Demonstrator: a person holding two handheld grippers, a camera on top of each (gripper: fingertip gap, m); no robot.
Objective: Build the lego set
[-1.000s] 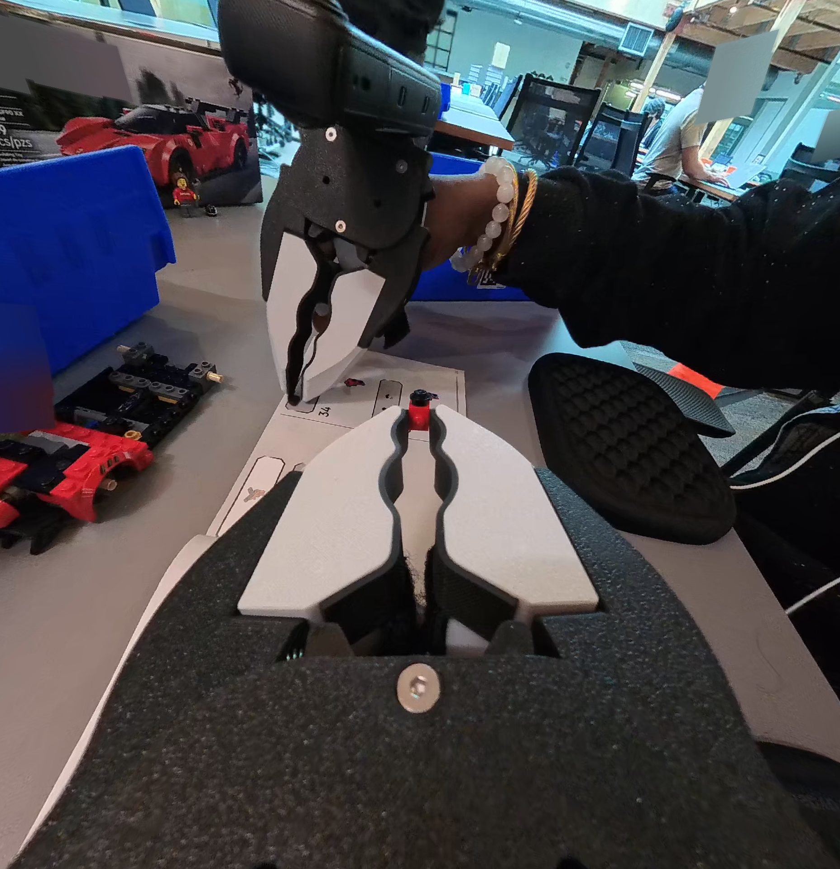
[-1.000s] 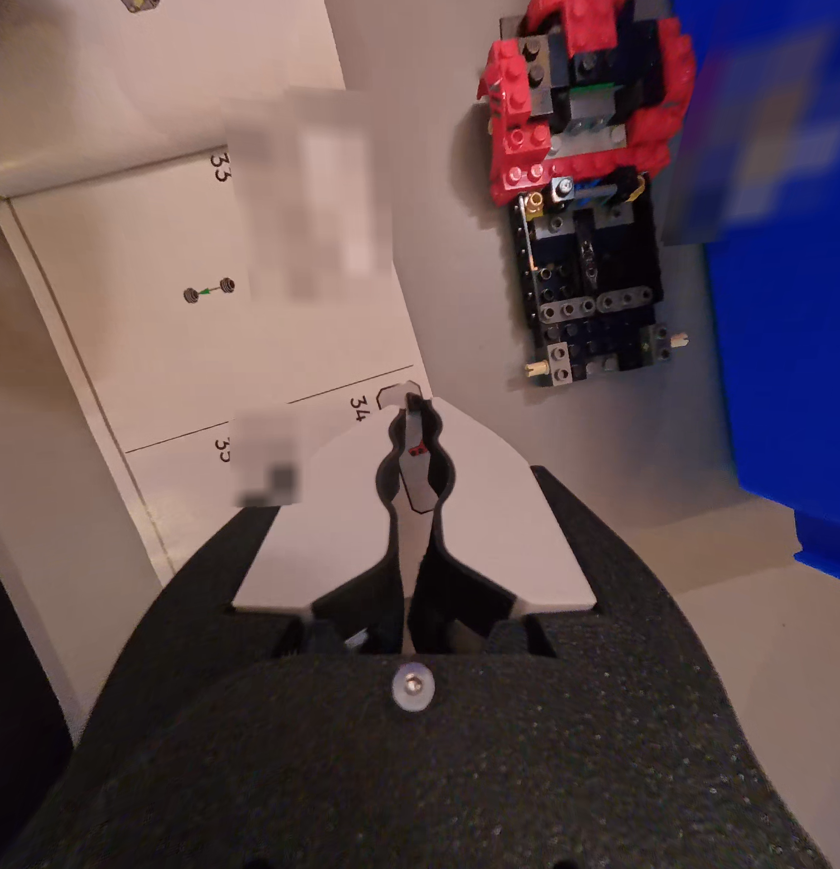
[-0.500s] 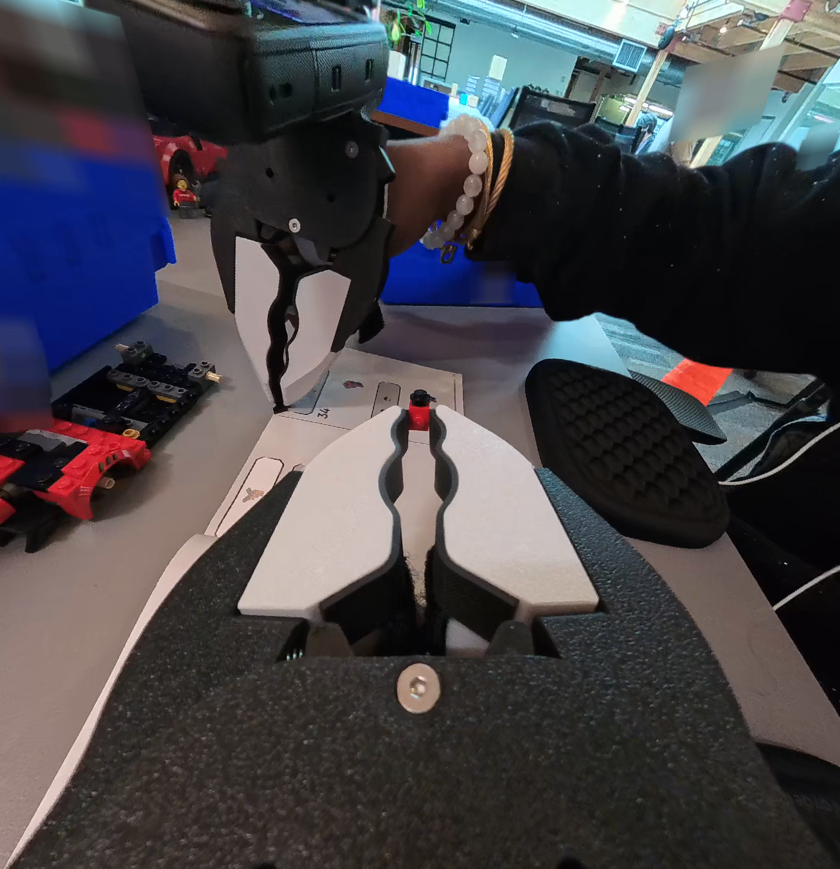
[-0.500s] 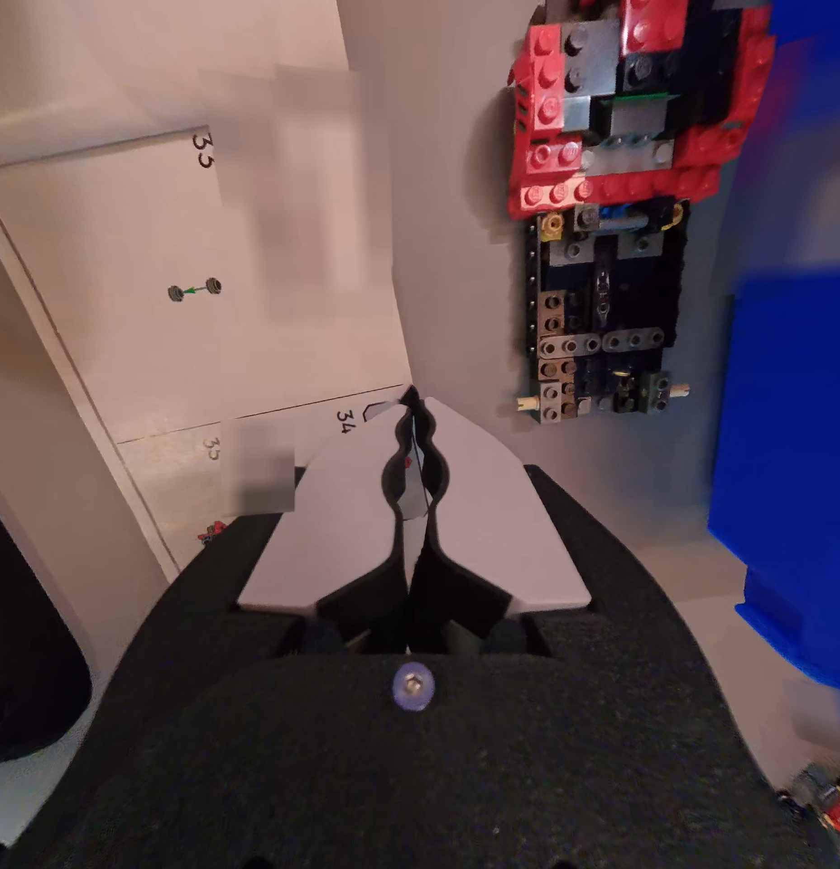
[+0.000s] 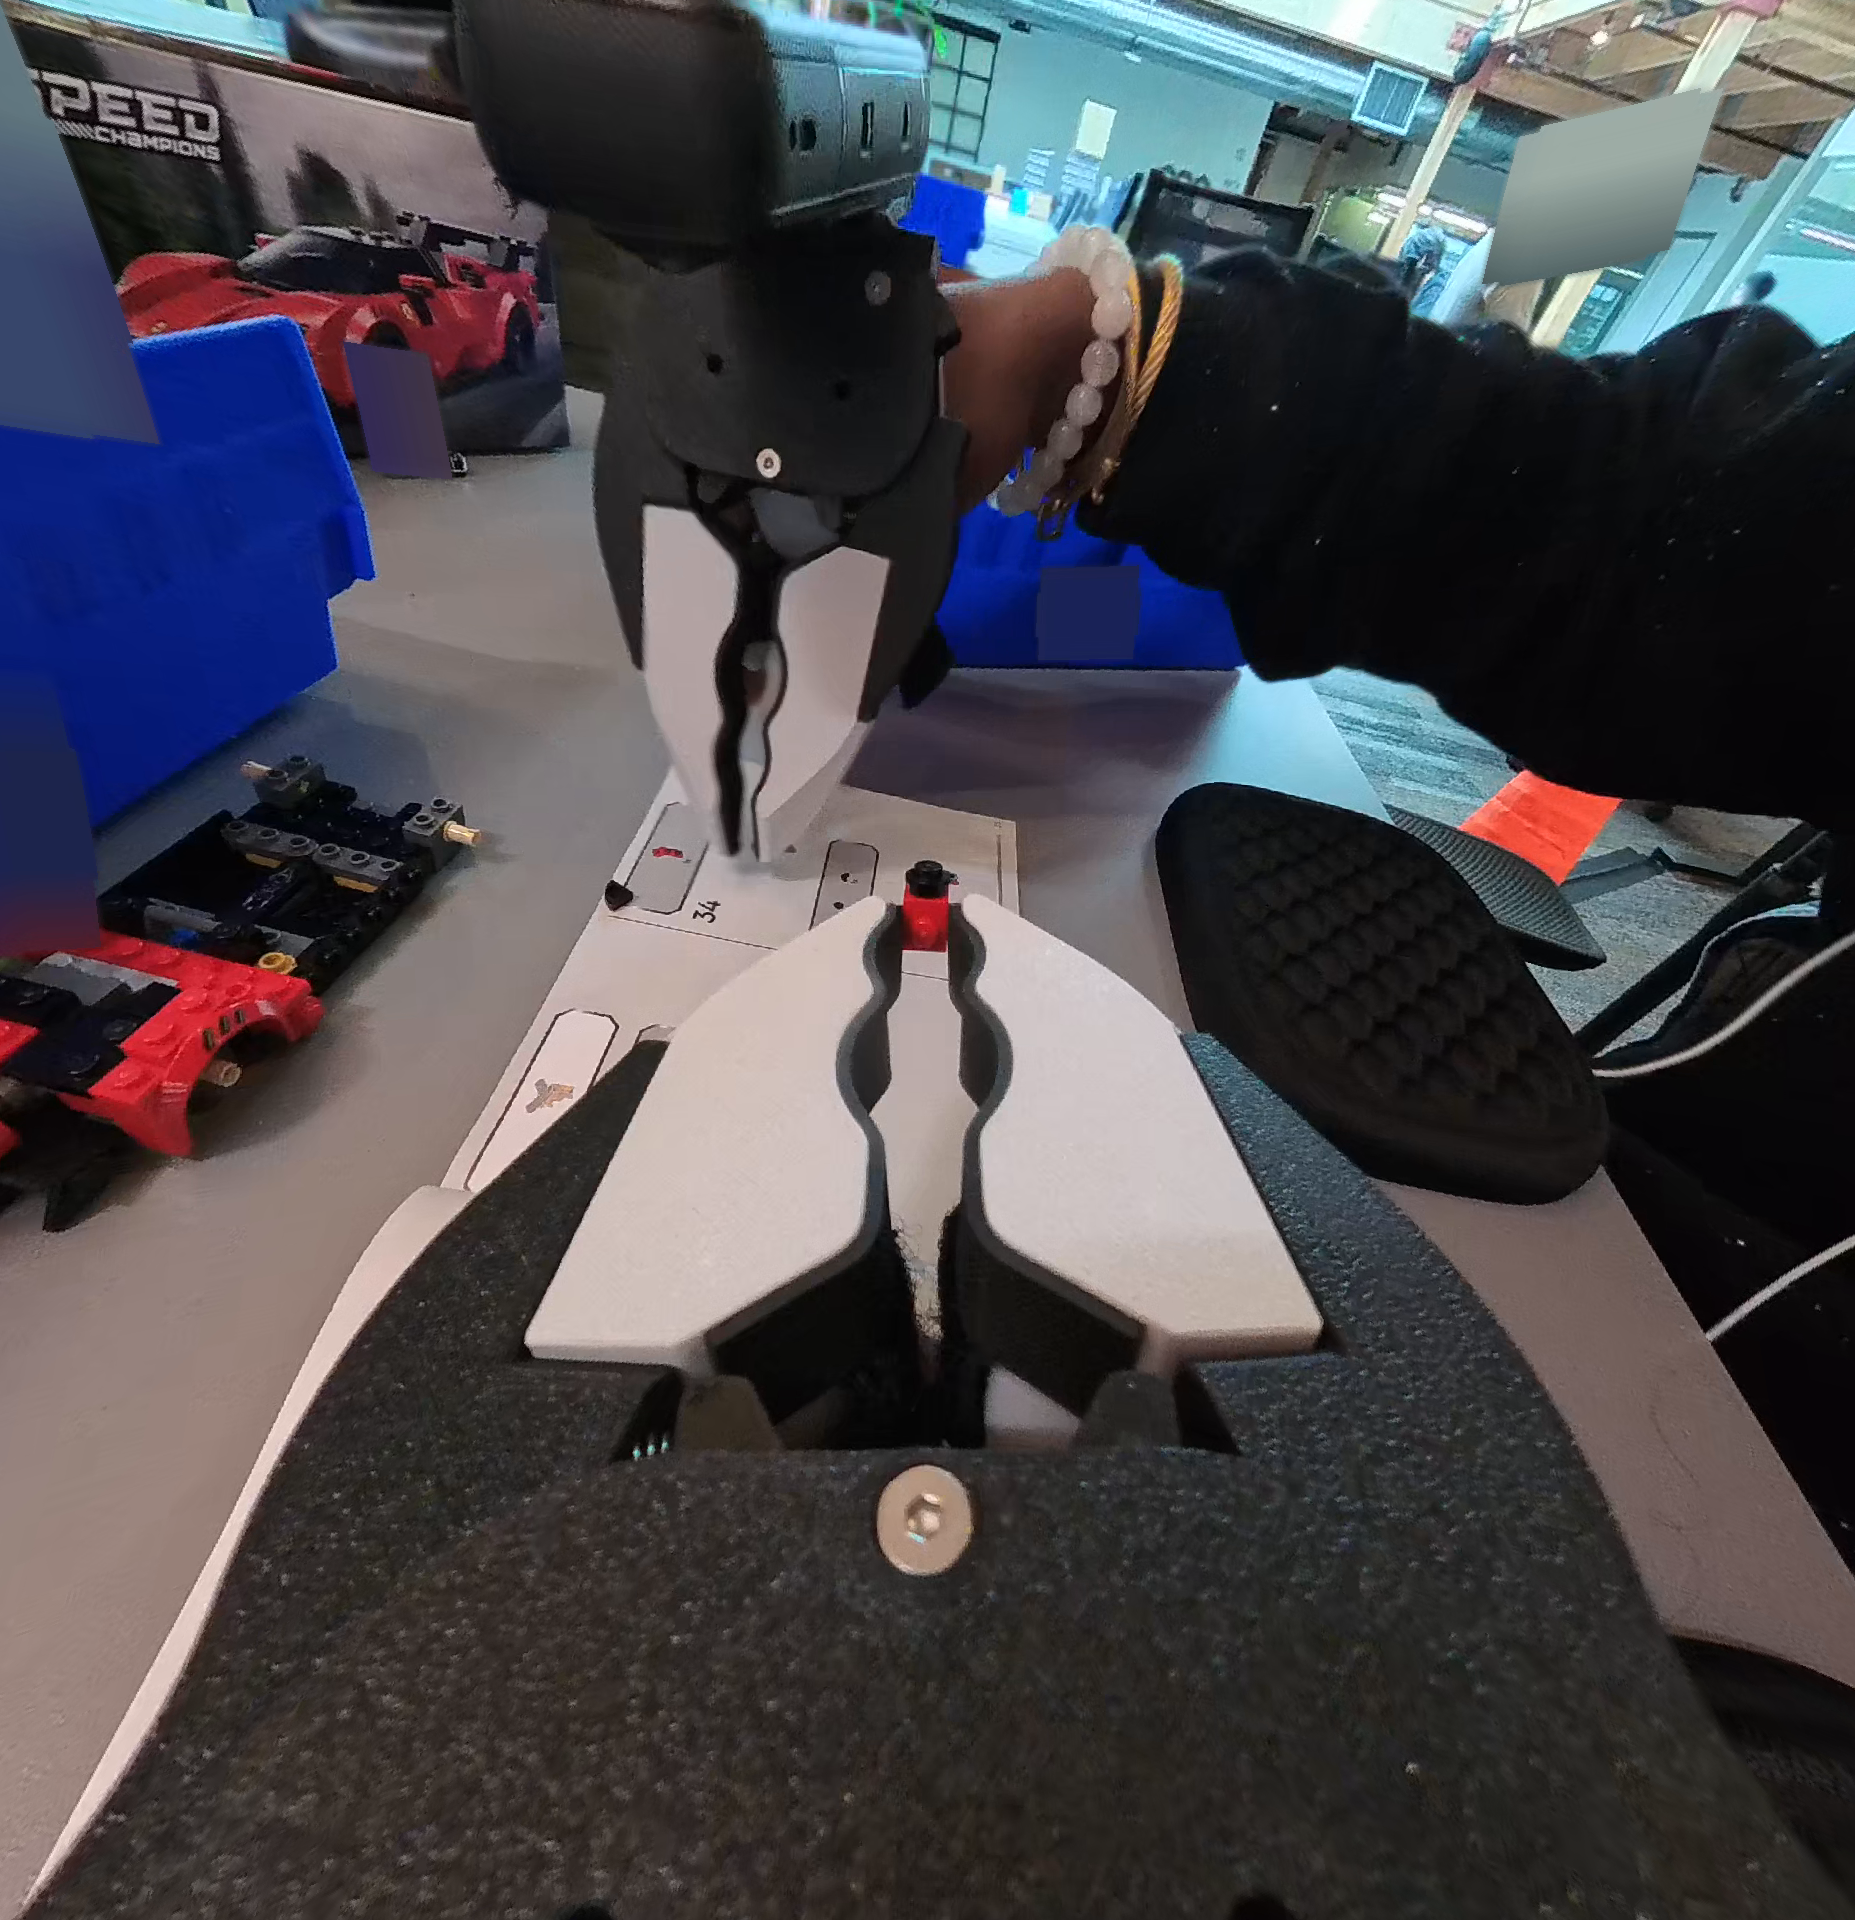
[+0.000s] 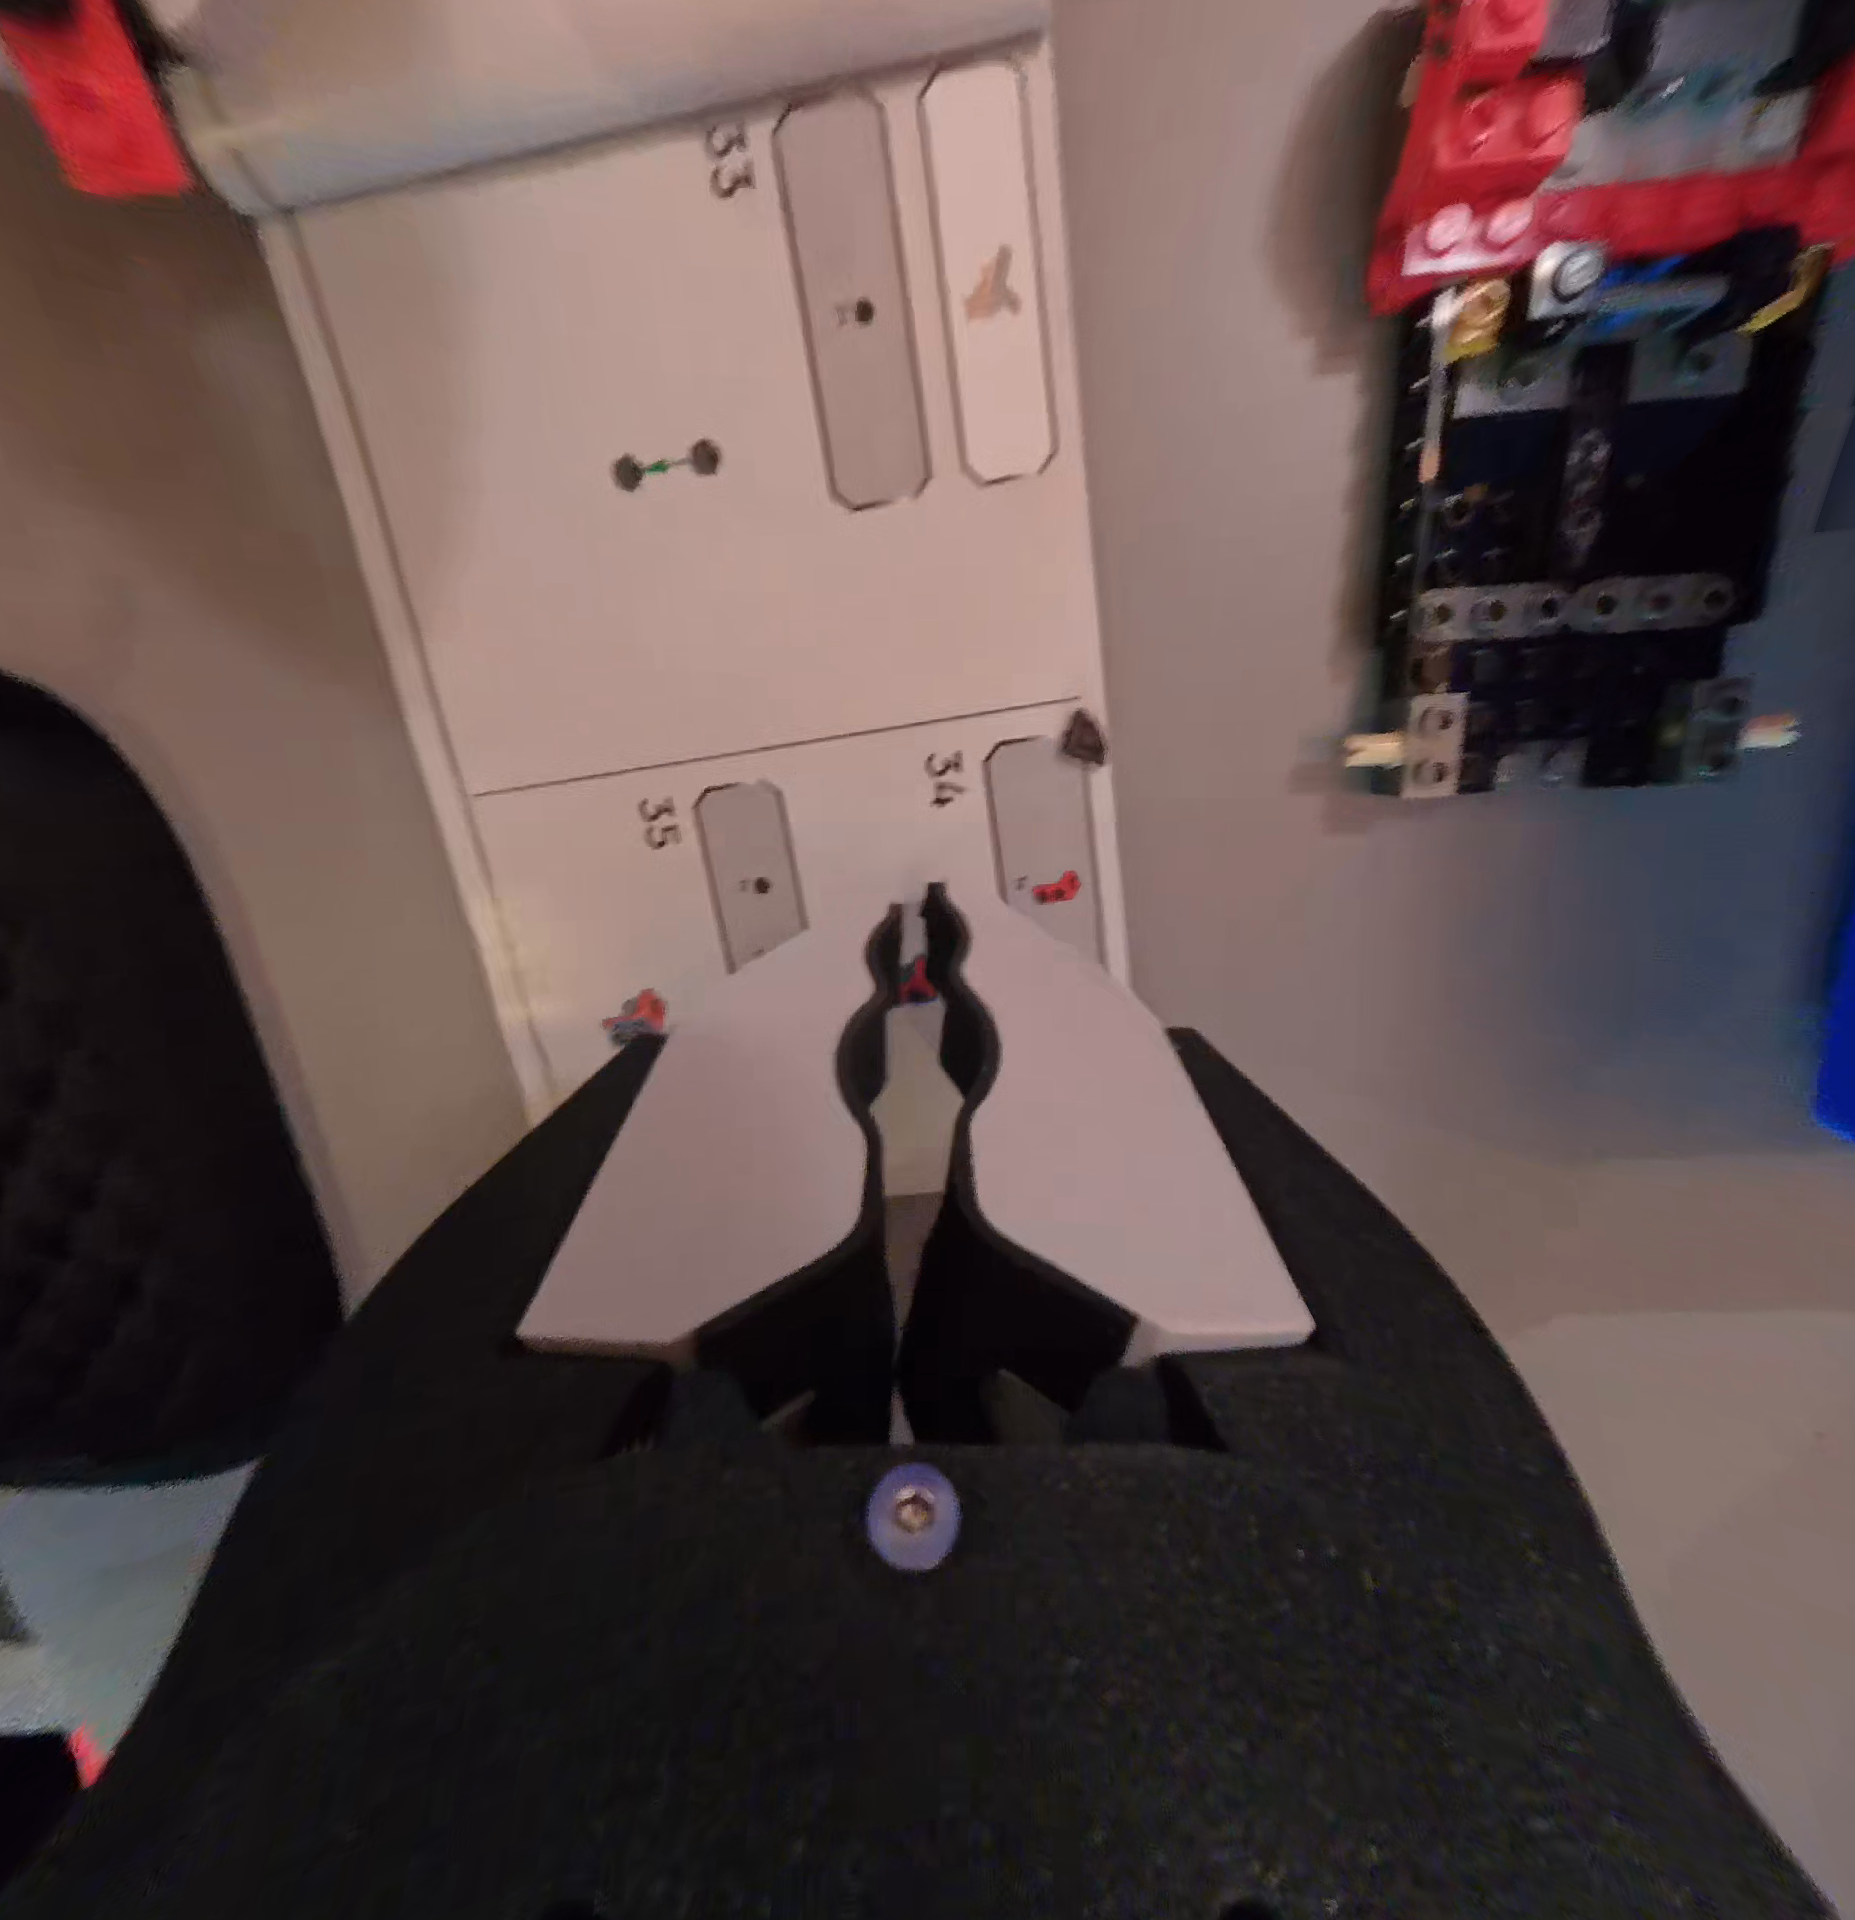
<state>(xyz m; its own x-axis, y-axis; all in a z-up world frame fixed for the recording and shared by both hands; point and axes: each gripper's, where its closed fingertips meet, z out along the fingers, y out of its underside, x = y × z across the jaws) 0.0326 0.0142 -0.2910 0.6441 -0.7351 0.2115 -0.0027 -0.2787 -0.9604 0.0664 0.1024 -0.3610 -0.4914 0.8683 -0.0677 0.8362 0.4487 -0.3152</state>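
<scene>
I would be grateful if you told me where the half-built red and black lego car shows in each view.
Left wrist view: the lego car lies on the table at the left edge, below the blue bin.
Right wrist view: it fills the upper right corner, blurred.
Shared landmark: the open instruction booklet, beside the car in both views.

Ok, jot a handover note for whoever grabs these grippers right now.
Left gripper: shut on a small red piece with a black stud, above the instruction booklet.
Right gripper: pointing down at the booklet, nearly closed; blurred, contents unclear.
Partly built car lies left of the booklet; a loose black piece sits at its edge.
Done: chassis, some red bodywork. Left: fit the held piece and continue the build.
</scene>
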